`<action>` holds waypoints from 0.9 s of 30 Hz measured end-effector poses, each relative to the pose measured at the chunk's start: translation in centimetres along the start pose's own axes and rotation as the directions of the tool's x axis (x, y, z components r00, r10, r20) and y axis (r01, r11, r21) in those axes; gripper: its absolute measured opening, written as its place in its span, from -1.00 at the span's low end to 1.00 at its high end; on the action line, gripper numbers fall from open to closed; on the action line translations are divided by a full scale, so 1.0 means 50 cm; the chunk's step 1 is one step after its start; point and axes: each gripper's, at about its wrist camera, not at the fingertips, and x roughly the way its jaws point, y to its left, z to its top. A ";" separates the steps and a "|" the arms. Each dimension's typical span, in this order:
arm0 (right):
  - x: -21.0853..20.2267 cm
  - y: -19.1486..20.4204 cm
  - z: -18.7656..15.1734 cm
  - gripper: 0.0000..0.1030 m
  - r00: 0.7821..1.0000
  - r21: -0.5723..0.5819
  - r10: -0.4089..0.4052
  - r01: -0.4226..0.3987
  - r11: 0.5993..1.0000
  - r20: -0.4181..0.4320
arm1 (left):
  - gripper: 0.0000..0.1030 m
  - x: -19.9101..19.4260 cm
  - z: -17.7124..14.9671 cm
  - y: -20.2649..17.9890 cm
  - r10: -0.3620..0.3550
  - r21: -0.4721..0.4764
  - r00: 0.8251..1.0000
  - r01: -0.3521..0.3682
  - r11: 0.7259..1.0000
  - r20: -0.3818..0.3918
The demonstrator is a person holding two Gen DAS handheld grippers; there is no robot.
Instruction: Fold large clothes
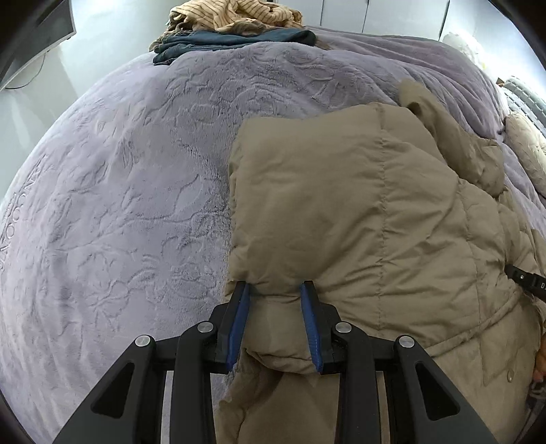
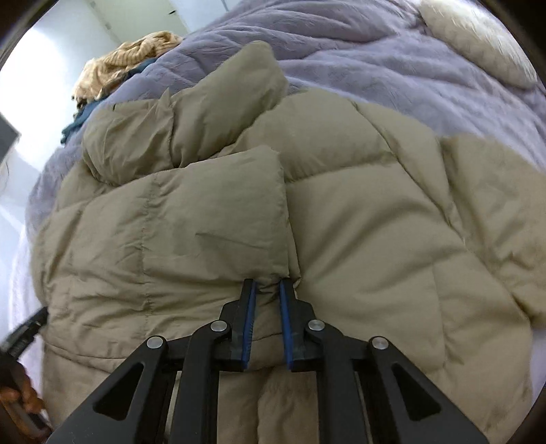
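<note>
A large khaki puffer jacket (image 1: 358,211) lies on a bed covered by a purple-grey plush blanket (image 1: 119,188). Its left part is folded over onto its body. My left gripper (image 1: 275,288) points down at the near edge of that folded panel, and its blue pads are shut on a thick padded fold. In the right wrist view the jacket (image 2: 341,222) fills the middle, with a sleeve doubled over at the top. My right gripper (image 2: 267,285) is shut on a small bunch of fabric at the corner of the folded panel.
A heap of striped tan clothes (image 1: 235,20) and a dark blue garment (image 1: 239,39) sit at the far edge of the bed. A cream pillow (image 2: 477,44) lies at the far right. A dark screen (image 1: 30,37) stands beyond the bed on the left. A person's hand (image 2: 24,396) shows at the lower left.
</note>
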 end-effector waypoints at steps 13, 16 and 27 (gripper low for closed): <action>-0.113 -0.087 -0.038 -0.60 0.998 0.135 0.030 -0.022 0.991 -0.053 | -0.35 -0.094 0.000 -0.041 0.013 0.003 1.000 -0.013 1.000 -0.016; -0.146 -0.118 -0.072 -0.36 0.996 0.185 0.056 -0.043 0.982 -0.067 | -0.35 -0.123 -0.014 -0.078 -0.017 0.014 0.999 0.017 1.000 -0.040; -0.260 -0.311 -0.144 0.27 0.991 0.432 0.131 -0.117 0.894 -0.004 | 0.31 -0.168 -0.084 -0.323 -0.141 0.111 0.982 0.155 0.982 -0.124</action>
